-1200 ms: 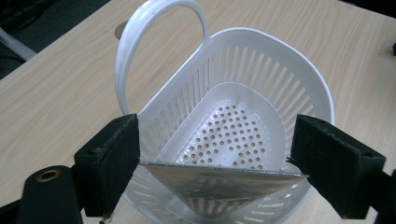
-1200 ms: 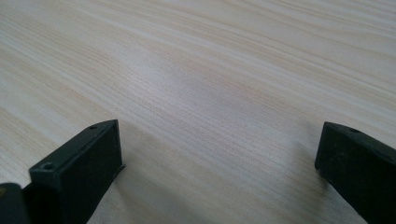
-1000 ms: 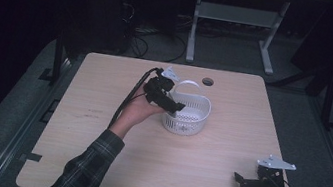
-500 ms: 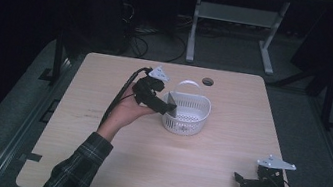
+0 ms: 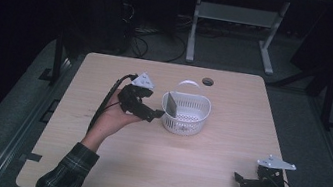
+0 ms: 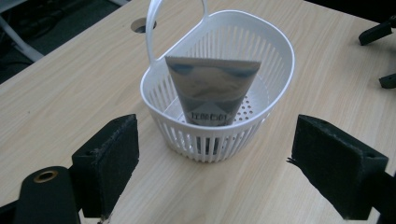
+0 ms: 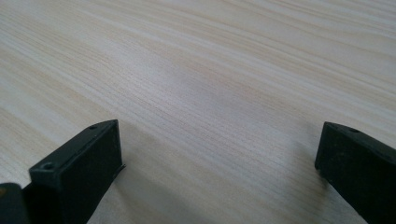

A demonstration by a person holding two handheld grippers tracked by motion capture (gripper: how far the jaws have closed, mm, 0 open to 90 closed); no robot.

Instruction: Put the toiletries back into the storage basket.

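Here is the left gripper [image 5: 153,116], held just beside the left wall of the white basket [image 5: 184,121] near the middle of the wooden table [image 5: 142,170], jaws spread wide with nothing between them. From the left gripper view, that basket [image 6: 261,93] sits dead ahead between the two black pads [image 6: 112,158], apart from both, its thin handle [image 6: 152,28] standing up at the far side. Inside it a flattened tube [image 6: 212,88] with a grey-brown print leans upright, wide crimped end on top. Over at the near right corner, the right gripper [image 5: 244,183] hovers low over bare wood, well apart from the basket, its jaws also parted wide and holding nothing, the table grain [image 7: 210,93] running between them.
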